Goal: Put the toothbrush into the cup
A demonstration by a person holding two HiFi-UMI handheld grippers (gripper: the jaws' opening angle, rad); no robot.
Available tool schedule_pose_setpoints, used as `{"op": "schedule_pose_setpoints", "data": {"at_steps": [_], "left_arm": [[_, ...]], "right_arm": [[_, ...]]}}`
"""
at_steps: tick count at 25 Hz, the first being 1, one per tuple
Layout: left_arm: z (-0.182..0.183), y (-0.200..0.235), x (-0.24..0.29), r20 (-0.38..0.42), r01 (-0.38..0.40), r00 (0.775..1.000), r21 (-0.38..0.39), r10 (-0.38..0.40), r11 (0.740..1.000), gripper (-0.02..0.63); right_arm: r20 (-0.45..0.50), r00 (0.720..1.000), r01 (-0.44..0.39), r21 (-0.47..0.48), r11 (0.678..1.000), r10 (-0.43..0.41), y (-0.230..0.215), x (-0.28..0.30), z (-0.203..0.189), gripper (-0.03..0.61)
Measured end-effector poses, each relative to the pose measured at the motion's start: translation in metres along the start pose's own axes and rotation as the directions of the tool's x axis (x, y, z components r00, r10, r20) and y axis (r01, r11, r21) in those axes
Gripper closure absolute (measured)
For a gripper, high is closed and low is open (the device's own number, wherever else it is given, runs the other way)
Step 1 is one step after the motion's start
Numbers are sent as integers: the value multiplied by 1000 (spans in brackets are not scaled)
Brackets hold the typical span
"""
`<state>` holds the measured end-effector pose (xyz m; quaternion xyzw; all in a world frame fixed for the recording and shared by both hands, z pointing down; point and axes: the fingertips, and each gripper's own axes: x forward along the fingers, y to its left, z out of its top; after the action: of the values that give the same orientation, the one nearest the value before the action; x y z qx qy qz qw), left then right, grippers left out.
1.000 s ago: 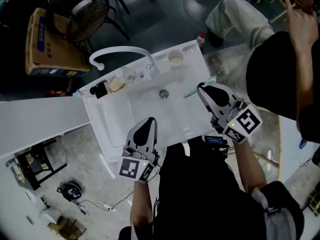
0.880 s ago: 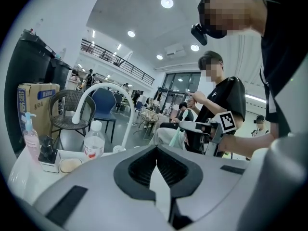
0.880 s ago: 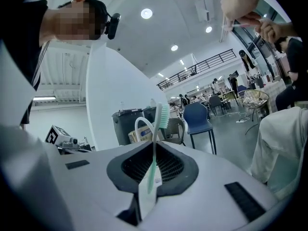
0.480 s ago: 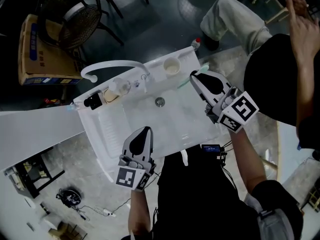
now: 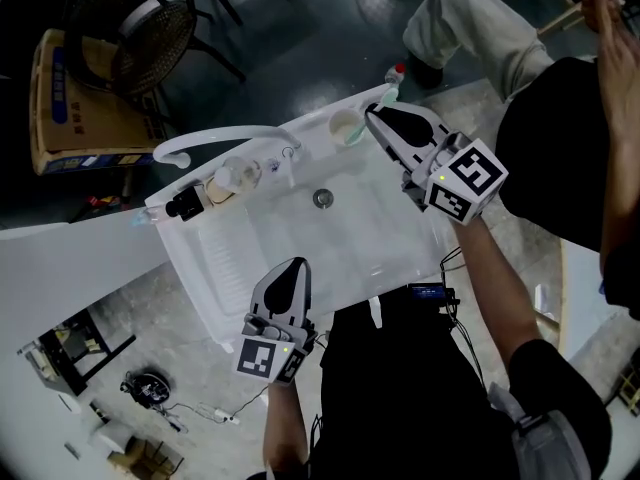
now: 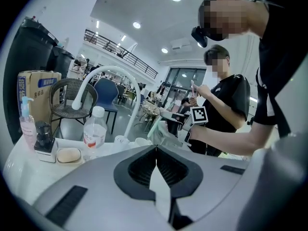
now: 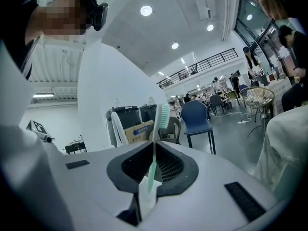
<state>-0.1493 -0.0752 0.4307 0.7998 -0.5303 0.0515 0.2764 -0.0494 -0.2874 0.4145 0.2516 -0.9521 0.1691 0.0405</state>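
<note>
White plastic formed the sink unit [image 5: 255, 258], with a cardboard box [image 5: 75, 93] on the floor beyond its left end. A curved white faucet [image 5: 215, 136] arched over the back rim, and a clear bottle [image 6: 95, 129] stood near its base. The left gripper [image 5: 293, 268] hovered at the basin's near edge, its jaws pressed together on nothing. Further right lay the drain [image 5: 322, 198], and behind it the cup [image 5: 345, 125] stood on the back ledge. The right gripper [image 5: 372, 116] clenched the mint-green toothbrush [image 5: 388, 94] right beside the cup, not inside it. In the right gripper view the bristle head [image 7: 162, 114] rose above the jaw tips.
</note>
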Motion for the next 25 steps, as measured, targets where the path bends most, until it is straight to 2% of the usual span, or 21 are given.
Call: {"op": "schedule_pose_setpoints", "data": {"at_steps": [10,25], "left_arm": [[0,11,3,7,-12,1000,-20,12,1000,603],[-7,12,19,-10,10,1000,-32,-11,999,603]], "right_arm": [[-63,997,45,29,999,-43,-27,27,-27,548],[-142,989,52,23,998,-49,-37,51,-77,546]]}}
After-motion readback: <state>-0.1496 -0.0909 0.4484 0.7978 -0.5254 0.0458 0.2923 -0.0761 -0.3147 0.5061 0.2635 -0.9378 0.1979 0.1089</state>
